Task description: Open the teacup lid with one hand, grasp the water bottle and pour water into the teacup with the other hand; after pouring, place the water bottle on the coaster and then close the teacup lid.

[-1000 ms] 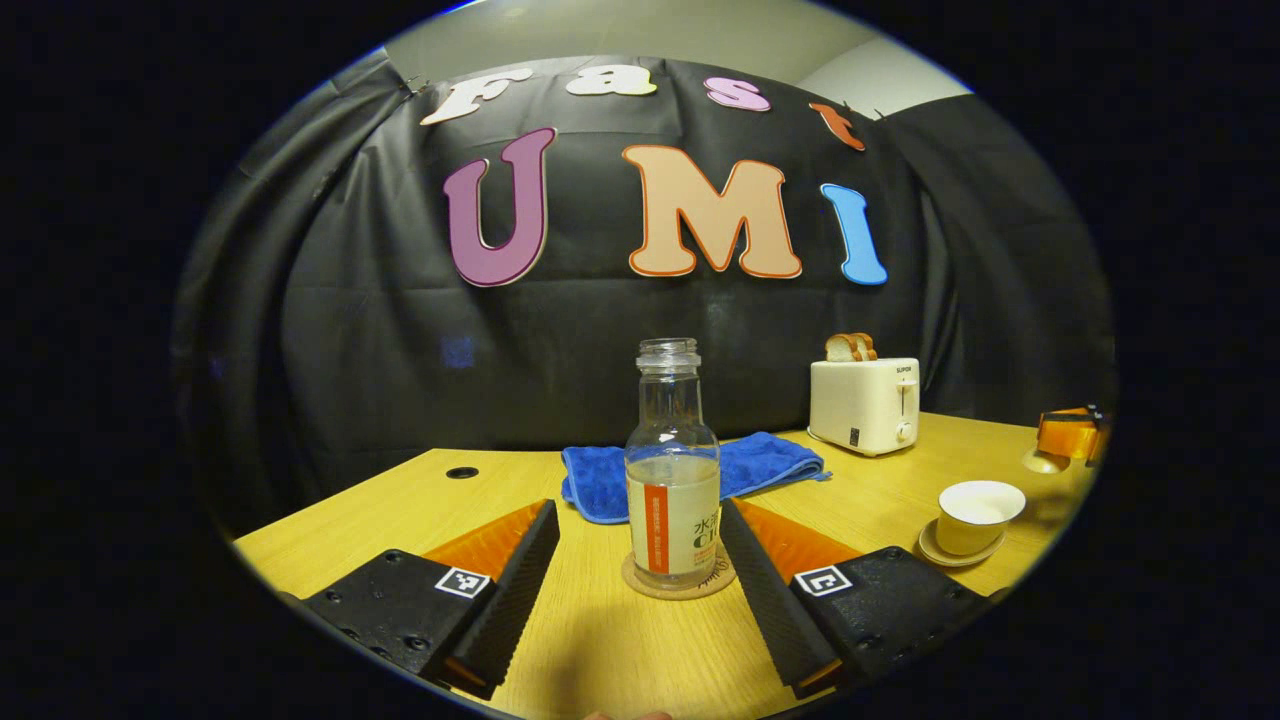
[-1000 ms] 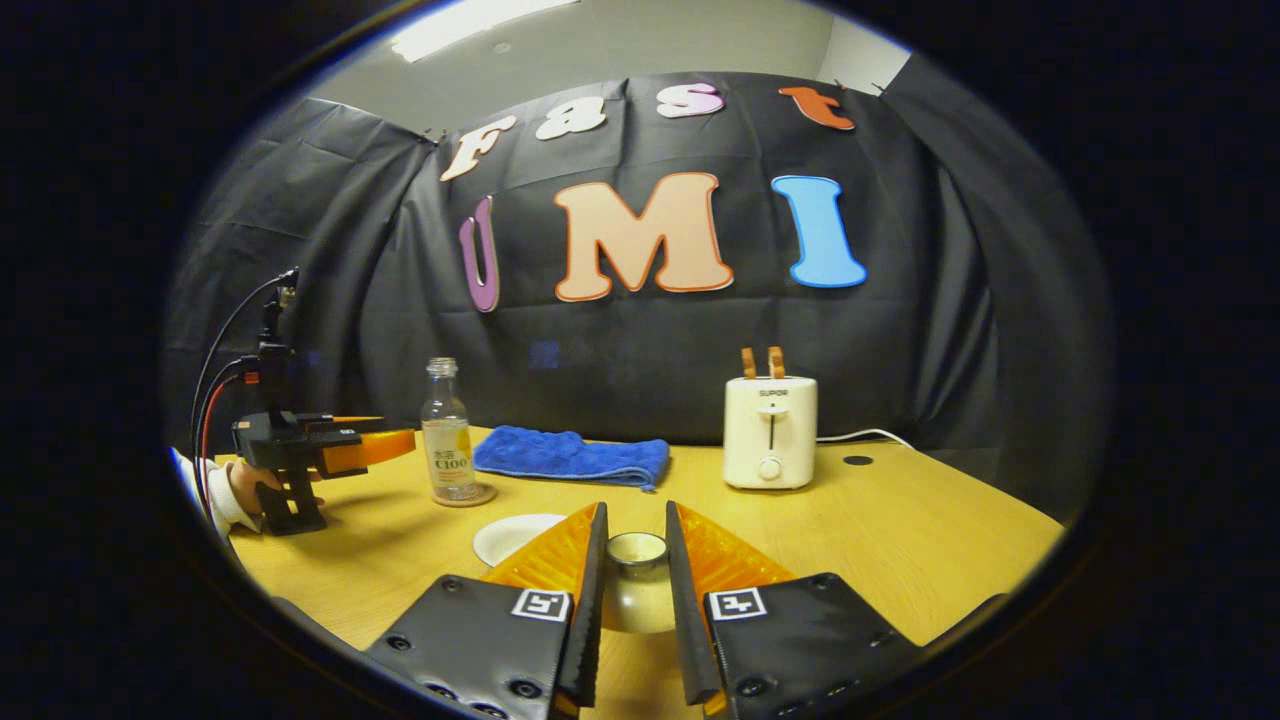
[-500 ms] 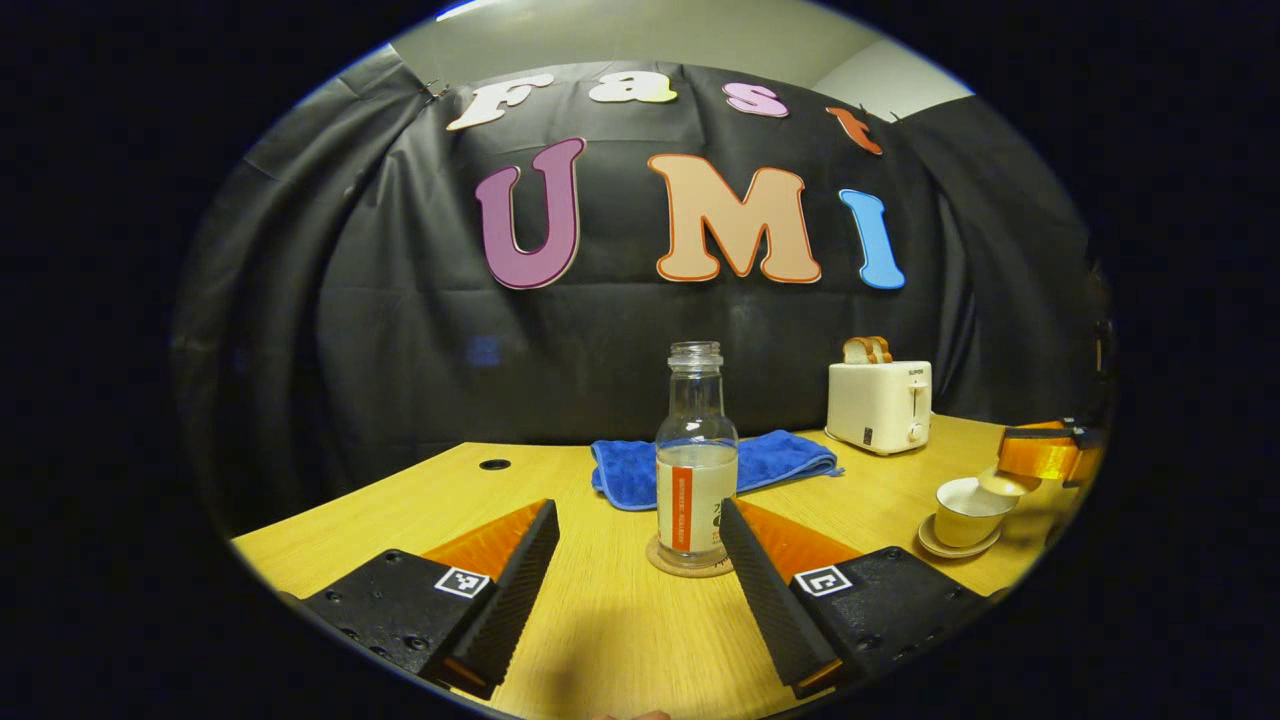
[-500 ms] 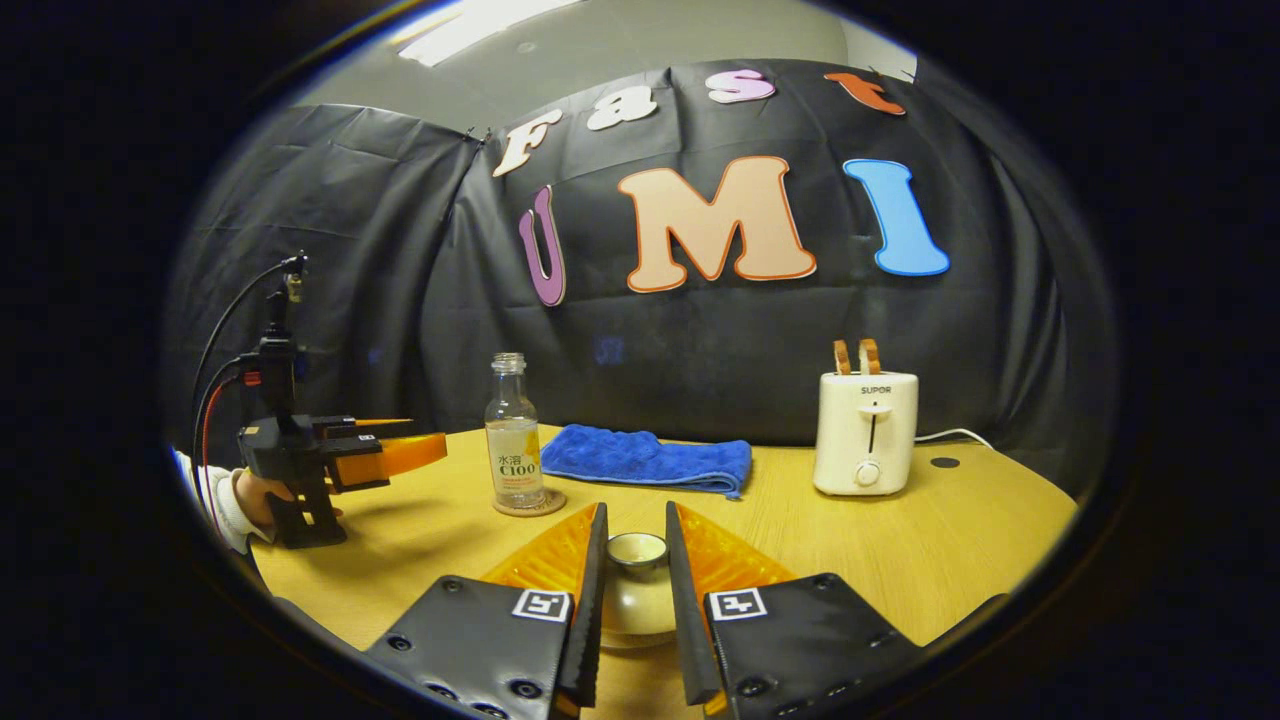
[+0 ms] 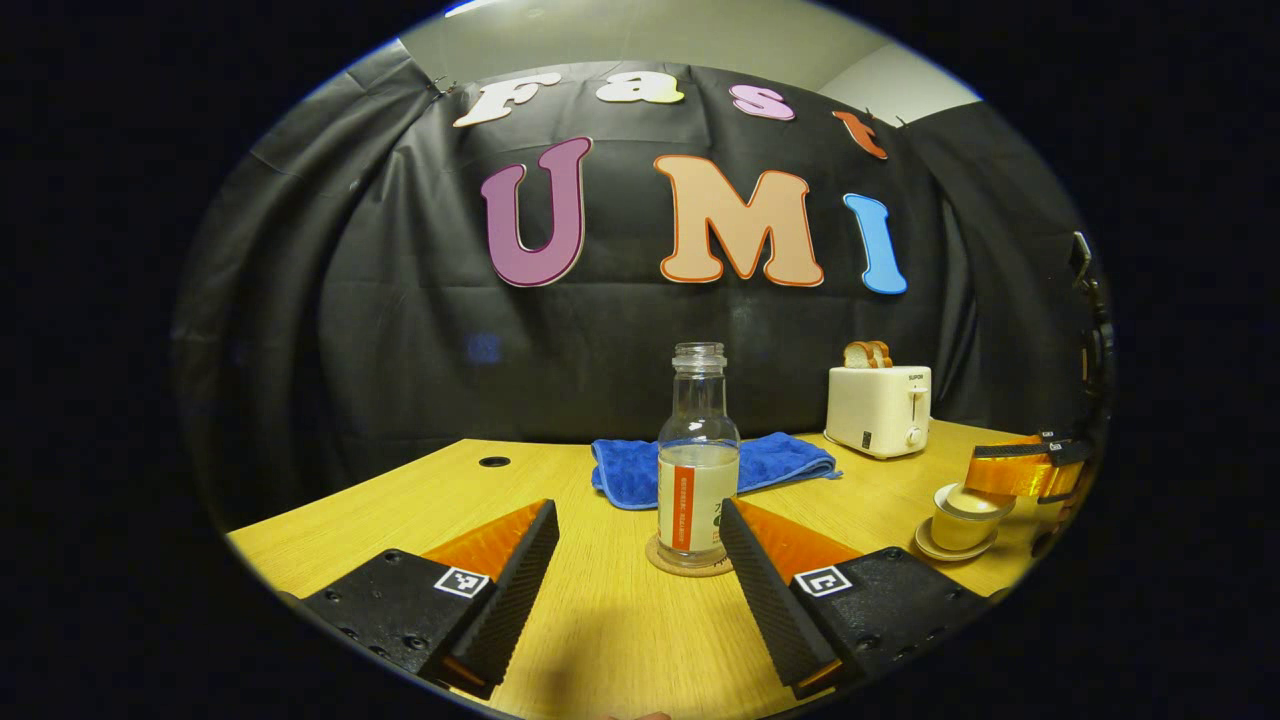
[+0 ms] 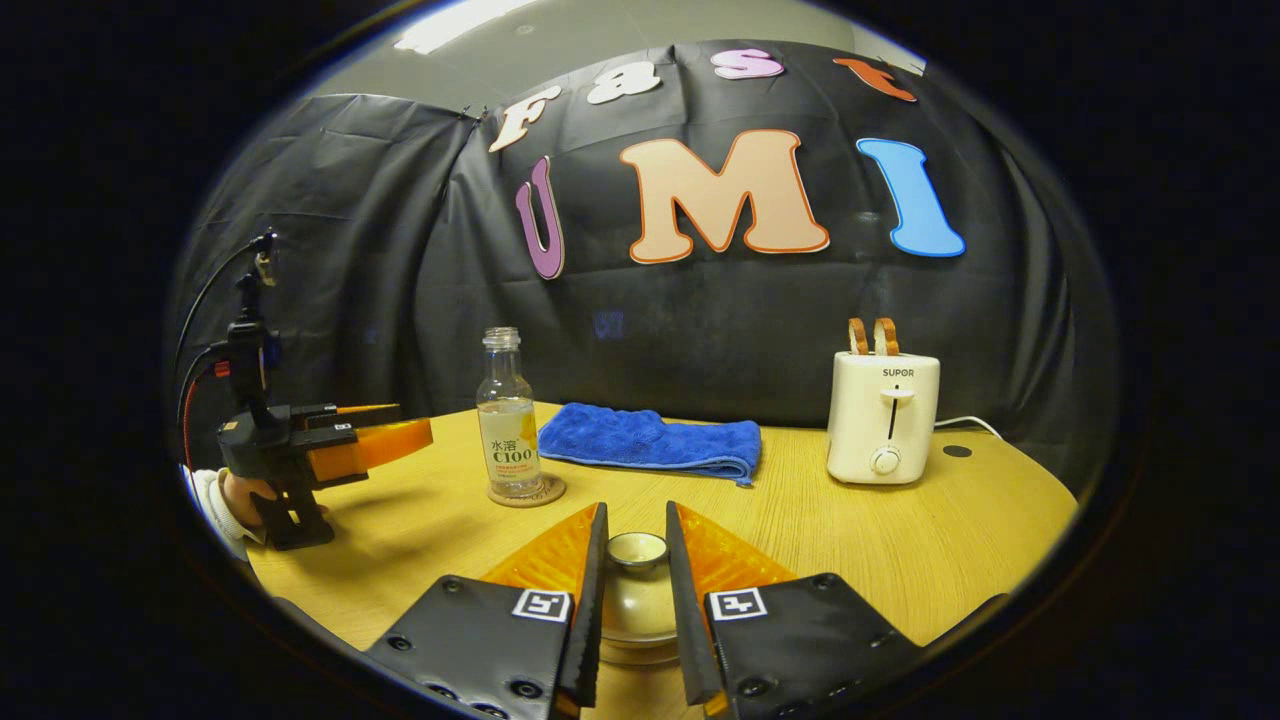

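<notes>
The light wooden table (image 6: 900, 540) spreads across the lower half of both views. At the centre of the left gripper view, the clear glass water bottle (image 5: 698, 455) stands upright on the round cork coaster (image 5: 688, 558), ahead of the left gripper (image 5: 640, 560), whose fingers are spread wide and hold nothing. At the bottom centre of the right gripper view, the right gripper (image 6: 635, 600) clamps the cream ceramic teacup lid (image 6: 637, 585) over the small cream teacup (image 5: 962, 515). The step in hand seems to be closing the lid; next, the gripper should release the knob and rise straight.
</notes>
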A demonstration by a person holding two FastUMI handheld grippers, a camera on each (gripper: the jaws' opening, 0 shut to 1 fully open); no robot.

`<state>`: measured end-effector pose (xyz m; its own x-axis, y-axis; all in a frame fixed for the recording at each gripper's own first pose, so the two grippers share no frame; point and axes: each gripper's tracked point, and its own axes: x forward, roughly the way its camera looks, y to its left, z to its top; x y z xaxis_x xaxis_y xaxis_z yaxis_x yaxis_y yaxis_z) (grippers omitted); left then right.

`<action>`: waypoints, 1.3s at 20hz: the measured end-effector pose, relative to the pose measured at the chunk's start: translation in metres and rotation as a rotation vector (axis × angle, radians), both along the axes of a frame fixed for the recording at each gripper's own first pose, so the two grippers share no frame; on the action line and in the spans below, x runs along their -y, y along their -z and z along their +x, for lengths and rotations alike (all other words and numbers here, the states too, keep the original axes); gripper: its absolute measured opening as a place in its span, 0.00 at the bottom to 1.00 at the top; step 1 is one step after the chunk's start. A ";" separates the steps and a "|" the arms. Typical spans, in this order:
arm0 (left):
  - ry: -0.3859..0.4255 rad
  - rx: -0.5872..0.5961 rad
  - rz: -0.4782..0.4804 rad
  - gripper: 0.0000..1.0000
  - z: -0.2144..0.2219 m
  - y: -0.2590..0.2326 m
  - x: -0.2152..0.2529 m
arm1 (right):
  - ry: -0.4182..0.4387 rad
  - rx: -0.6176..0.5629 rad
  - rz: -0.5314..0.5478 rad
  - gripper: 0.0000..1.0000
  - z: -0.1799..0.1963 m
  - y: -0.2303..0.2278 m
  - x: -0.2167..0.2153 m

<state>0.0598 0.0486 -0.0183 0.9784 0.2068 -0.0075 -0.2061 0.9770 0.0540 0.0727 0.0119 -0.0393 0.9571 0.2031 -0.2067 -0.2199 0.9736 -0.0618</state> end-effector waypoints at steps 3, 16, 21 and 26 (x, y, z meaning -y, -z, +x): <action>-0.001 0.000 0.001 0.94 0.000 0.001 0.000 | -0.008 -0.024 -0.003 0.36 0.002 0.003 -0.003; -0.004 -0.001 -0.001 0.94 -0.001 0.000 -0.001 | 0.005 0.045 0.019 0.72 -0.005 -0.011 0.002; -0.007 -0.001 -0.001 0.94 -0.002 0.000 -0.001 | 0.041 0.116 0.020 0.92 -0.011 -0.021 0.011; -0.039 0.000 0.000 0.94 -0.012 -0.001 -0.004 | 0.234 0.146 -0.009 0.92 -0.020 -0.027 0.050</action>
<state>0.0476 0.0527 -0.0174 0.9697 0.2444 -0.0077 -0.2436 0.9684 0.0542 0.0530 -0.0380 -0.0125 0.9975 -0.0288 -0.0644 0.0232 0.9961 -0.0855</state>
